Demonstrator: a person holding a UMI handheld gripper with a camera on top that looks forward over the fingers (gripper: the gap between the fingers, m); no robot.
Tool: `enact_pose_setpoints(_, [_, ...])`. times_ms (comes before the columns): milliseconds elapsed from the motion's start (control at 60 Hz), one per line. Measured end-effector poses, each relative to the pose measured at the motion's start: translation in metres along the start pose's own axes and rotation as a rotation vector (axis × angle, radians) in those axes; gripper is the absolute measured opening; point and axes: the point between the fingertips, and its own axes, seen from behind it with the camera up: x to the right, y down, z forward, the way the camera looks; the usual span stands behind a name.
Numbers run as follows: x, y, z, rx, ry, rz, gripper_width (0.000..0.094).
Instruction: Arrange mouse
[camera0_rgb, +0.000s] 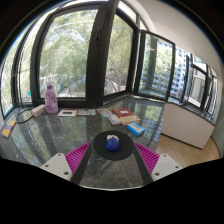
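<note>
A small blue mouse (112, 143) sits on a round black mouse pad (112, 160) on the glass table (70, 135). My gripper (112, 156) is open, with its pink pads (79, 157) at either side of the black pad. The mouse stands between the fingers with a wide gap on each side. I cannot tell whether the pads touch the rim of the black pad.
A pink bottle (51, 98) stands at the far left of the table. Books (122, 115) and a blue item (135, 128) lie beyond the mouse to the right. A paper (67, 113) lies mid-table. Large windows stand behind; the table's edge is at the right.
</note>
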Motion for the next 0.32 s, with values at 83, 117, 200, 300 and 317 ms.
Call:
enact_pose_setpoints(83, [-0.002, 0.005, -0.020, 0.001, 0.000, -0.005, 0.0854])
enact_pose_setpoints(117, [-0.003, 0.006, -0.026, 0.001, -0.004, -0.008, 0.0854])
enact_pose_setpoints(200, [-0.008, 0.006, -0.035, 0.007, -0.008, -0.008, 0.0852])
enact_pose_setpoints(300, [-0.009, 0.001, -0.042, 0.016, -0.007, 0.005, 0.0852])
enact_pose_setpoints(317, [-0.009, 0.001, -0.043, 0.017, -0.006, 0.010, 0.0854])
